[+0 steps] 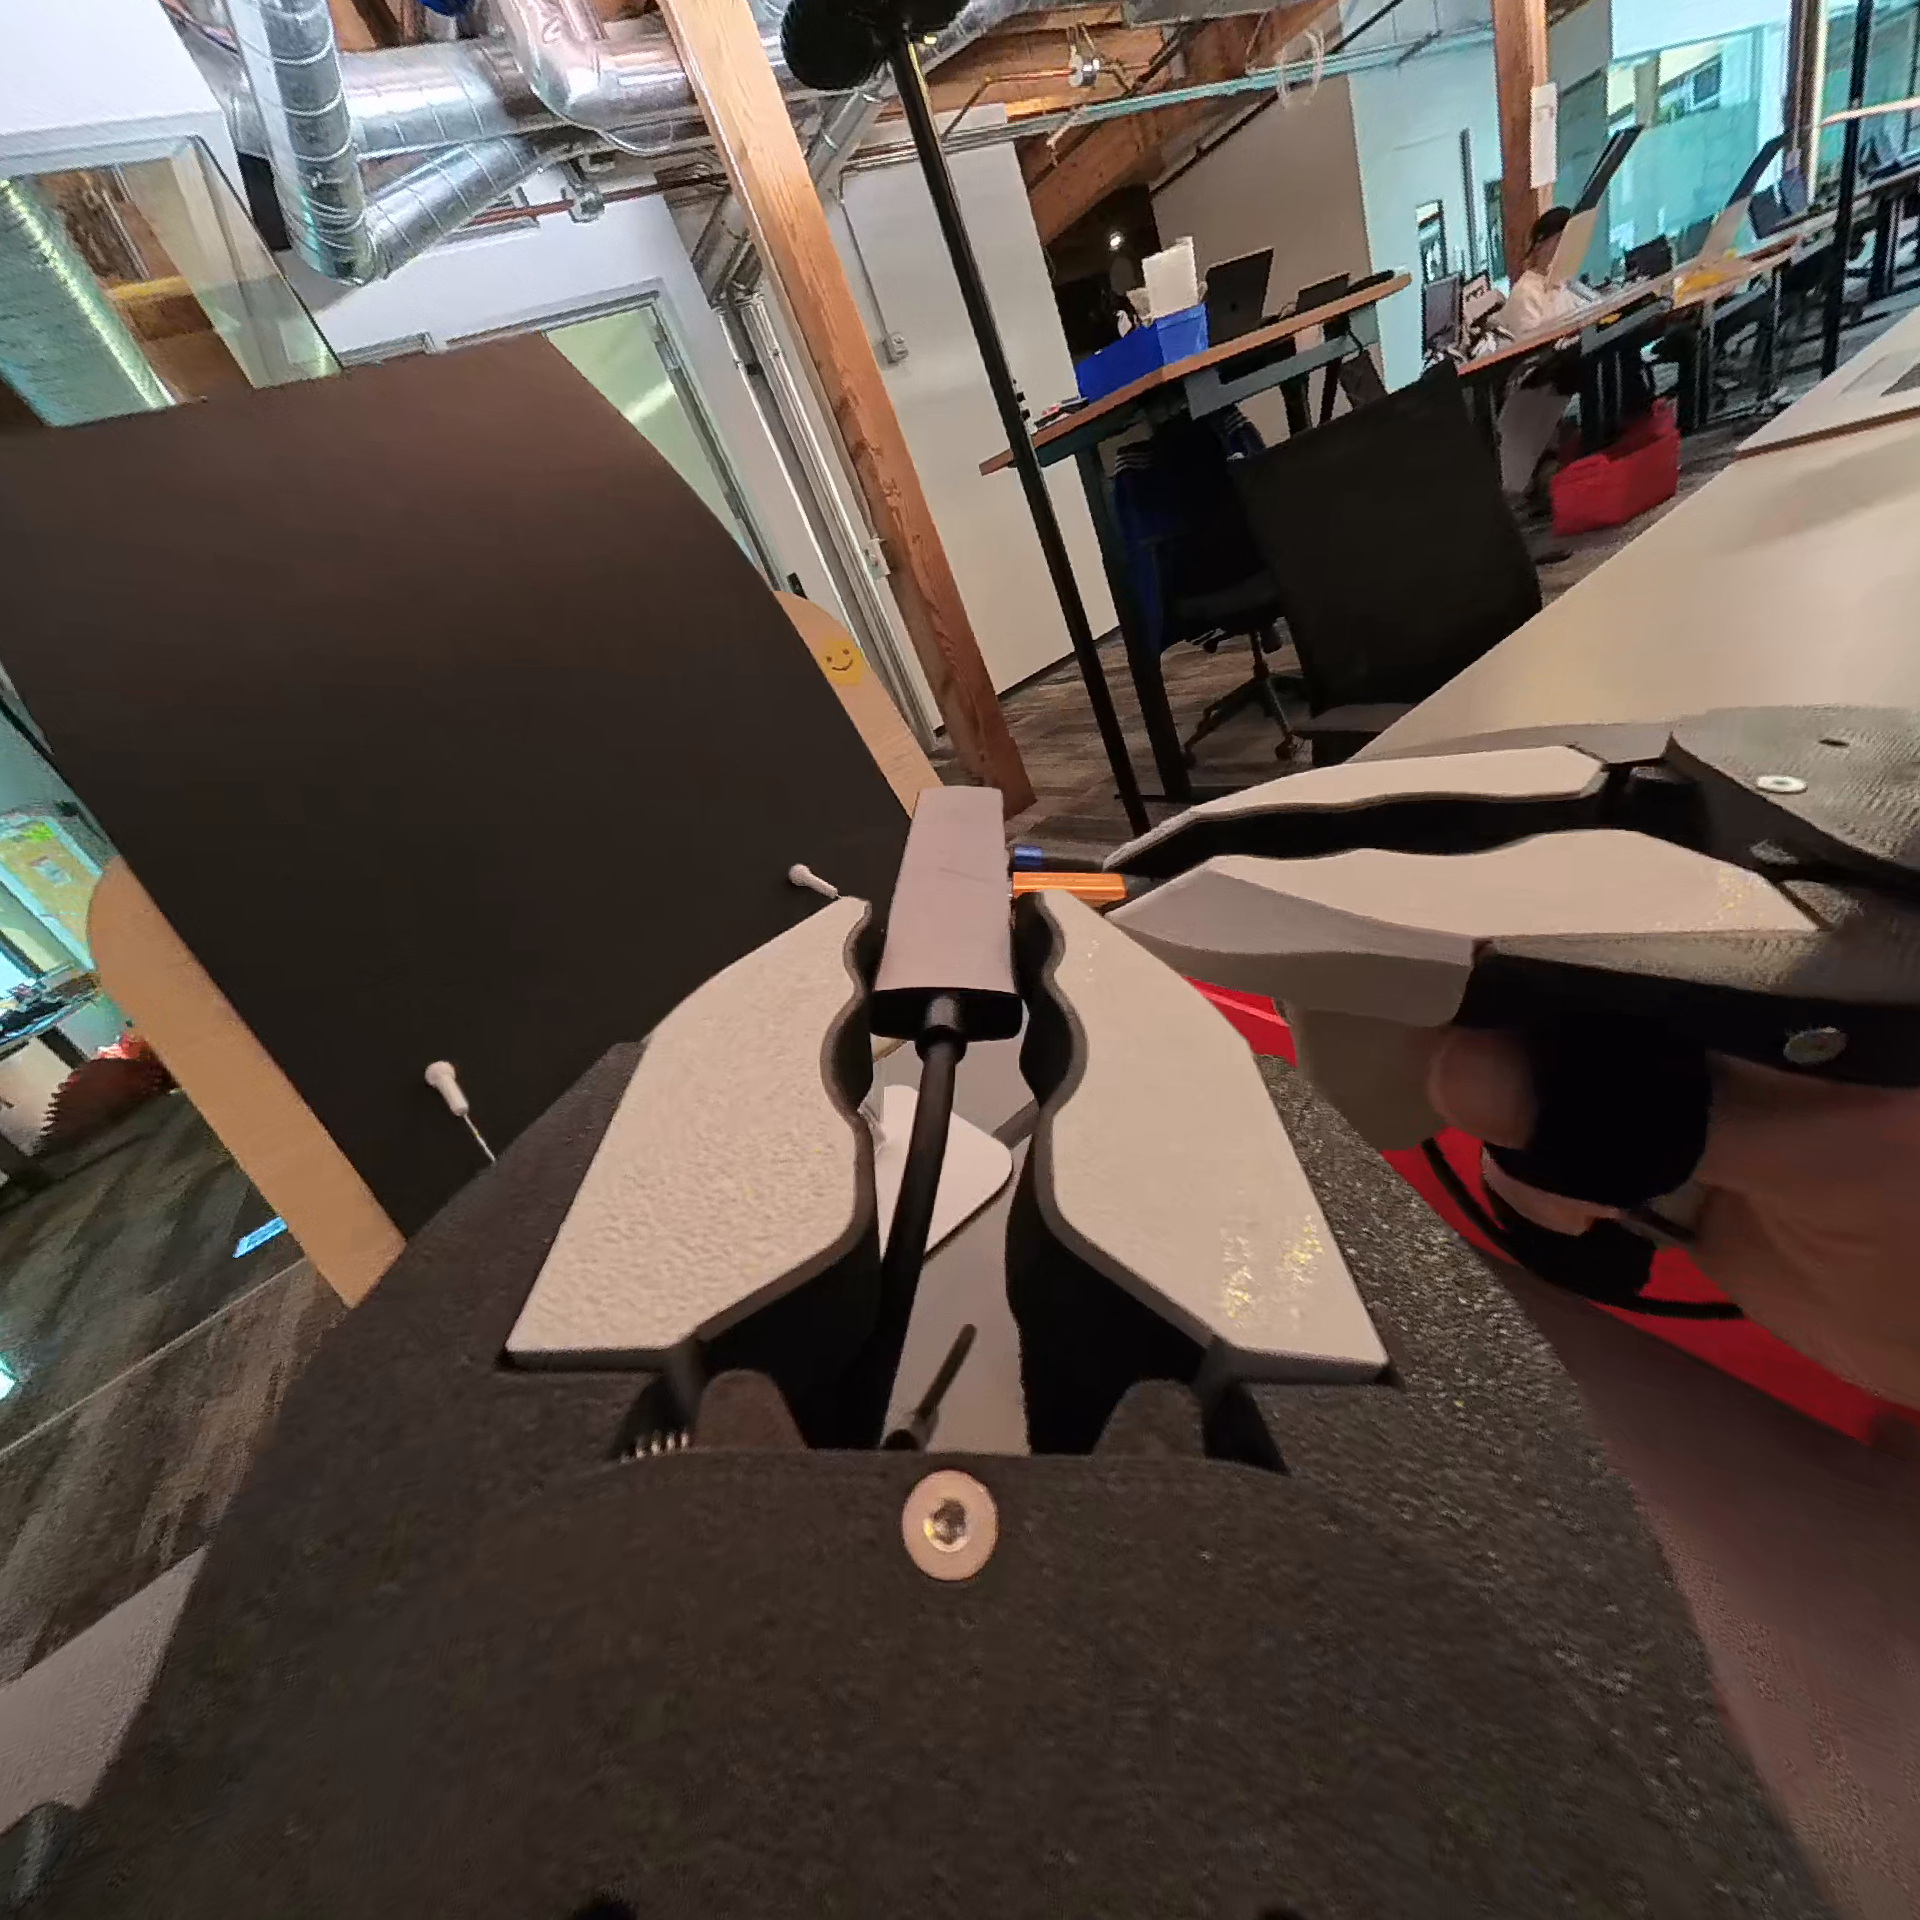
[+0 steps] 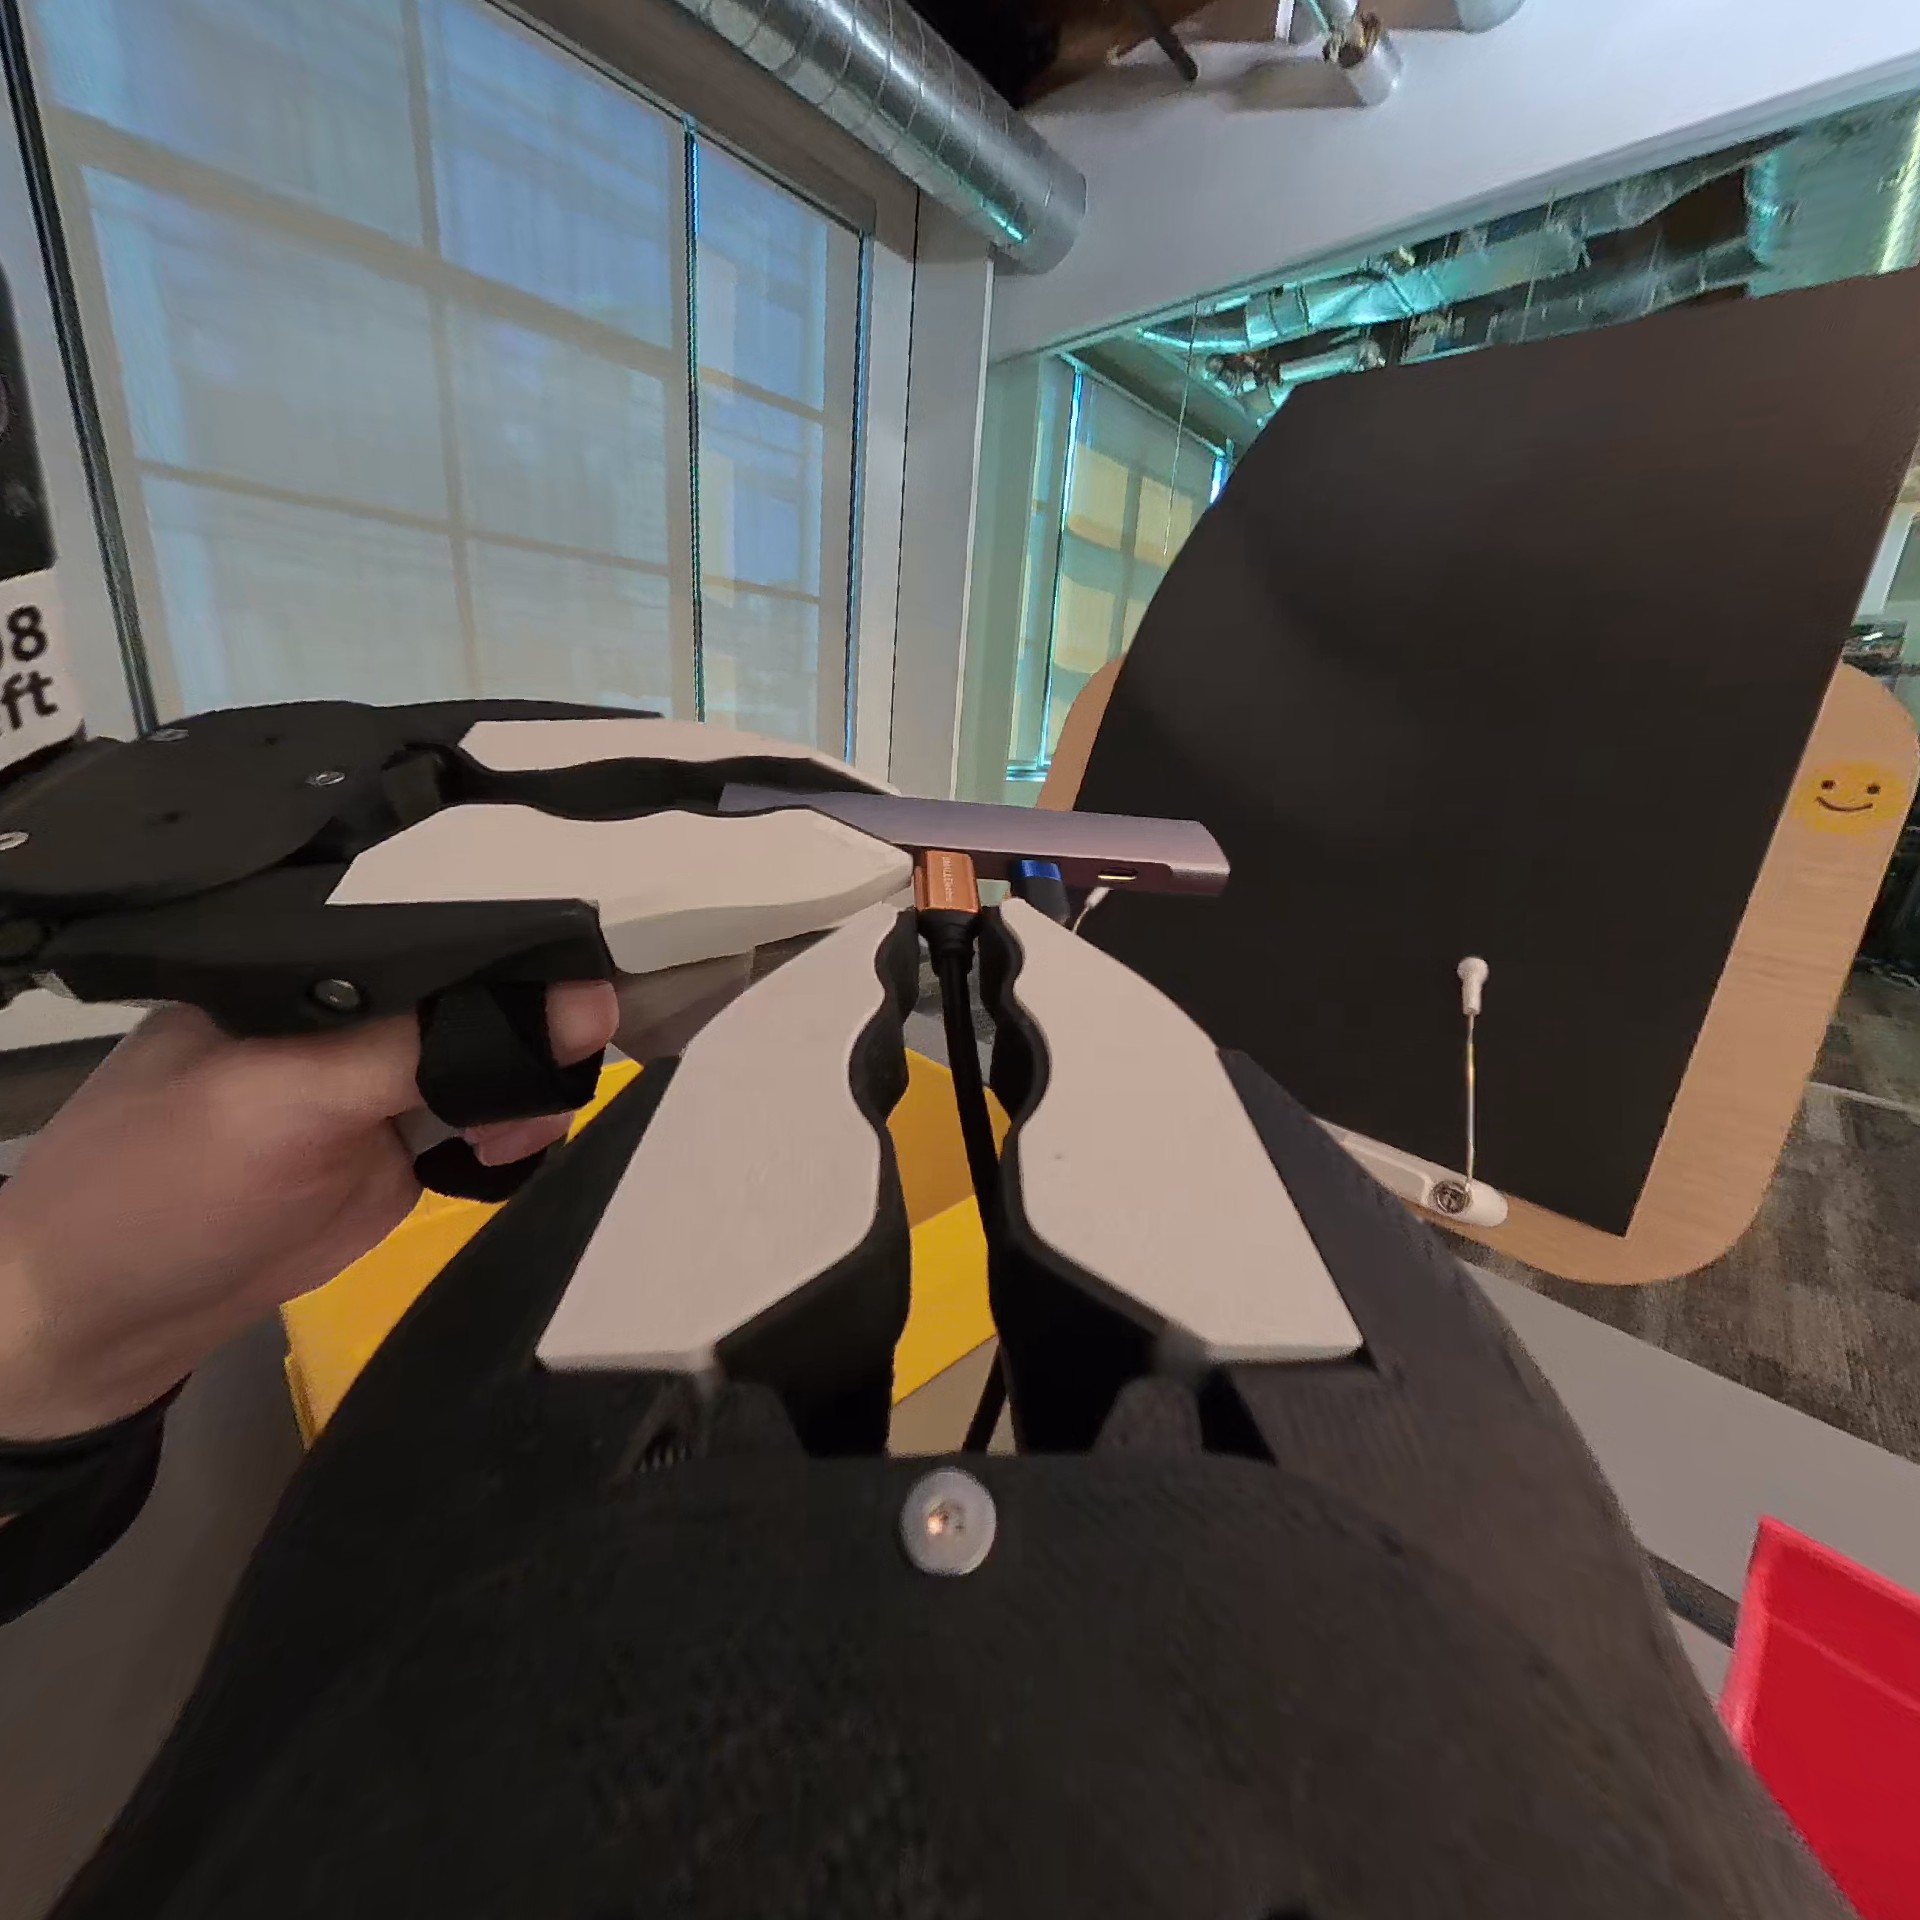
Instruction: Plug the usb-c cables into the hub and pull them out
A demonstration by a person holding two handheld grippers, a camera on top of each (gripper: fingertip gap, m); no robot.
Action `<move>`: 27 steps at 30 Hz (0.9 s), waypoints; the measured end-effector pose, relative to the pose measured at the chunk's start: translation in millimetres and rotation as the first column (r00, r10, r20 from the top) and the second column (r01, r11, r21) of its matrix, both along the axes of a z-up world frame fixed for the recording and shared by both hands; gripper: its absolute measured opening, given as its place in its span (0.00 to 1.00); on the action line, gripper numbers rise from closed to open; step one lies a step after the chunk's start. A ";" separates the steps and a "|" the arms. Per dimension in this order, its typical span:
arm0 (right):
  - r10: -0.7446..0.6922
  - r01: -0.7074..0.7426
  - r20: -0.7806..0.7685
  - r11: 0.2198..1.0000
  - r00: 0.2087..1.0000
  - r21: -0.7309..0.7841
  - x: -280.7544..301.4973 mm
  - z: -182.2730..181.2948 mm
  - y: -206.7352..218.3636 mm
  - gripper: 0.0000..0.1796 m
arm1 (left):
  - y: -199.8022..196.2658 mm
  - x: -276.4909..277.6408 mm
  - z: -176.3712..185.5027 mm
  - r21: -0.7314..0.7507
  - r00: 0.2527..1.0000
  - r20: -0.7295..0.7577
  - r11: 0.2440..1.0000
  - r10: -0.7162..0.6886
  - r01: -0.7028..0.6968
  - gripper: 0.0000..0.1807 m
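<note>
While clamped — slim grey hub (image 2: 977,826), orange-collared black cable (image 2: 943,883) plugged in.

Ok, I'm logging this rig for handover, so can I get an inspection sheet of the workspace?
Surface: grey table, mostly hidden.
Job's things: grey hub held in the air; orange plug at its side; blue plug beside it.
Clutter: yellow bin, red bin.
Grippers: left hand-held gripper clamps the hub; right hand-held gripper pinches the orange plug.
Cables: black cable trails from the orange plug.
Surroundings: black board, office desks behind.
</note>
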State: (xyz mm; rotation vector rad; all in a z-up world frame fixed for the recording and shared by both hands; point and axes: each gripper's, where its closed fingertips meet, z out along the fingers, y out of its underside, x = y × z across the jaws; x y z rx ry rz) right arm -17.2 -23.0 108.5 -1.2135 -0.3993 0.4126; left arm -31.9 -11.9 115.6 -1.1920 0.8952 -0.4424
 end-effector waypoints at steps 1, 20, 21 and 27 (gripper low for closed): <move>0.006 -0.006 -0.002 1.000 1.000 0.007 -1.1 1.5 -1.0 0.07 | -0.8 -1.0 2.3 0.000 1.000 0.009 1.000 -0.010 0.010 0.13; -0.021 0.019 0.048 0.999 0.999 0.031 1.3 1.9 -3.7 0.07 | -11.3 4.0 3.4 0.122 1.000 0.000 0.992 0.012 -0.012 0.13; -0.026 0.024 0.051 0.999 0.998 0.043 1.2 2.7 -4.3 0.07 | -11.5 3.8 4.3 0.140 1.000 -0.004 0.990 0.021 -0.021 0.13; -0.041 0.037 0.057 0.997 0.998 0.071 -0.7 9.8 -8.1 0.07 | -14.3 1.2 11.4 0.174 1.000 0.017 0.985 0.018 -0.021 0.13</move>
